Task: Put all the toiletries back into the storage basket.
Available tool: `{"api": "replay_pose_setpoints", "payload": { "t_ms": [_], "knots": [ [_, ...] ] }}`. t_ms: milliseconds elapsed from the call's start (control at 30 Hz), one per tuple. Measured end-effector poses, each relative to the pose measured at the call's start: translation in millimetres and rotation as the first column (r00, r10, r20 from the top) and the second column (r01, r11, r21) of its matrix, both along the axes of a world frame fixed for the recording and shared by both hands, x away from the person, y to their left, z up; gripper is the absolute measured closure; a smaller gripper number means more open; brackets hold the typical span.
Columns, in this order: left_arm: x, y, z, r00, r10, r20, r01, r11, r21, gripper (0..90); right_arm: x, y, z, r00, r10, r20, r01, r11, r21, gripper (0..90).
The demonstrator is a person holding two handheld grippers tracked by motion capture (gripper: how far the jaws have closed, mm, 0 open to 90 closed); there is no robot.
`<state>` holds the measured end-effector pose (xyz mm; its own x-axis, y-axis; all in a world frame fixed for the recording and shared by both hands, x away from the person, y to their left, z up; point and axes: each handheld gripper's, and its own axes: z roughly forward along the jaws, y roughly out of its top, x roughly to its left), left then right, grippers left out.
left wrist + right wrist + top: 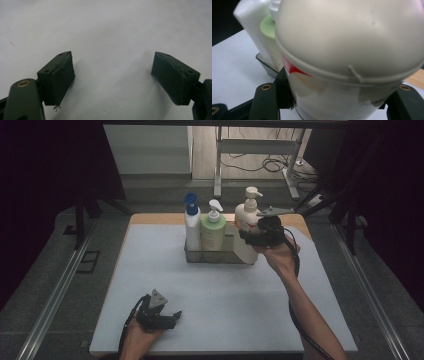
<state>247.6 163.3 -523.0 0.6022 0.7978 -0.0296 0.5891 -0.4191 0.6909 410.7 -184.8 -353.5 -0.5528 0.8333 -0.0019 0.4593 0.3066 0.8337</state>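
A white pump bottle with a red label stands upright at the right end of a clear grey caddy; whether its base rests in the caddy I cannot tell. My right gripper is shut on its body from the right side. In the right gripper view the bottle looms close and the pads of that gripper press on it. In the caddy stand a green pump bottle and a white bottle with a blue cap. Down at the front left, my left gripper rests open on the mat, its jaws wide with nothing between them.
A pale mat covers the wooden table. Metal rails run along both sides of the table. Behind it stand a desk frame and loose cables on the floor. In the right gripper view the caddy's corner lies left of the held bottle.
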Motion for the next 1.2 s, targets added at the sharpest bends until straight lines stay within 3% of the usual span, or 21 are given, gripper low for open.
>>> {"api": "replay_pose_setpoints", "payload": {
  "t_ms": [833,1200],
  "knots": [
    [-0.1,0.0,-0.1,1.0,0.001,0.0,-0.001,1.0,-0.001,17.8,46.1,11.2,-15.1,0.9963,-0.083,0.02,0.083,0.996,0.014,37.3],
    [-0.1,0.0,-0.1,1.0,0.001,0.0,-0.001,1.0,-0.002,17.8,57.0,15.7,-22.6,0.9949,-0.098,0.023,0.098,0.995,-0.004,37.3]
  ]
}}
